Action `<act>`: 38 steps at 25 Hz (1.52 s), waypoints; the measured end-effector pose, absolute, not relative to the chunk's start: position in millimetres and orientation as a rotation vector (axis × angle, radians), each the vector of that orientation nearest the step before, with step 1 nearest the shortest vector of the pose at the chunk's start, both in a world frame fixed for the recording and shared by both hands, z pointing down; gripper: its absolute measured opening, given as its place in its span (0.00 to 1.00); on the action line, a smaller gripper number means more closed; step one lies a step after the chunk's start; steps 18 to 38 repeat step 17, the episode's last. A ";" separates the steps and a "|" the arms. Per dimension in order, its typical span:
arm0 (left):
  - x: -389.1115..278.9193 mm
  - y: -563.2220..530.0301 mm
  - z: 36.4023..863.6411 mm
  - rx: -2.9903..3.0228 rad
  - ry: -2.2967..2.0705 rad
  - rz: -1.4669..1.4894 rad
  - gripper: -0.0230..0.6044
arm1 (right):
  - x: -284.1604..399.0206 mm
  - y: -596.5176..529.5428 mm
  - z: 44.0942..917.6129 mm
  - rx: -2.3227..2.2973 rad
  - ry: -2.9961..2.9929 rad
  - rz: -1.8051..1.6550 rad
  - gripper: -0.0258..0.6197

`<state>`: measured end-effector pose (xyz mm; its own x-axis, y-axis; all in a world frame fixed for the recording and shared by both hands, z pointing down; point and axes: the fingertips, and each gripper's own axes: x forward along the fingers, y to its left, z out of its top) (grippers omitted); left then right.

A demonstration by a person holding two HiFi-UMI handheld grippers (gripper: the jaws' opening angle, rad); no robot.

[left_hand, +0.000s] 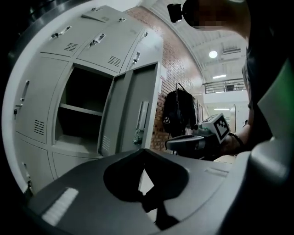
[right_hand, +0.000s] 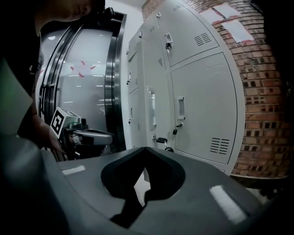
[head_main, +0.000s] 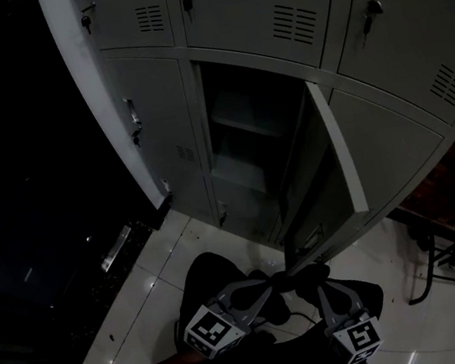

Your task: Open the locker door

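A: Entry one: locker door (head_main: 337, 148). Where is it, and how is it set?

B: It is in the locker bank (head_main: 161, 136), swung wide open beside its dark compartment (head_main: 243, 145), with a shelf (left_hand: 82, 110) showing inside. Its long axis is upright. It is hinged to the right of the opening, and its free edge points out toward the person.

A: Entries two and three: left gripper (head_main: 278, 280), right gripper (head_main: 312, 274).

B: Both are low and well apart from the door. Each has its fingers together with nothing between them. Likely reason: the door looks fully opened, so neither needs a hold.
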<state>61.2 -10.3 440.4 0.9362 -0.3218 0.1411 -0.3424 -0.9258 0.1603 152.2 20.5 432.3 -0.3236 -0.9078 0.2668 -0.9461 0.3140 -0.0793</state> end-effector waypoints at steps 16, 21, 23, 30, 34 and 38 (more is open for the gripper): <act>62.2 -8.3 441.2 2.905 -0.484 0.149 0.05 | 149.0 20.7 434.3 1.689 -2.415 0.336 0.04; 62.5 -8.0 441.2 2.907 -0.482 0.147 0.05 | 149.5 21.1 435.2 1.688 -2.412 0.342 0.04; 62.5 -8.0 441.2 2.907 -0.482 0.147 0.05 | 149.5 21.1 435.2 1.688 -2.412 0.342 0.04; 62.5 -8.0 441.2 2.907 -0.482 0.147 0.05 | 149.5 21.1 435.2 1.688 -2.412 0.342 0.04; 62.5 -8.0 441.2 2.907 -0.482 0.147 0.05 | 149.5 21.1 435.2 1.688 -2.412 0.342 0.04; 62.5 -8.0 441.2 2.907 -0.482 0.147 0.05 | 149.5 21.1 435.2 1.688 -2.412 0.342 0.04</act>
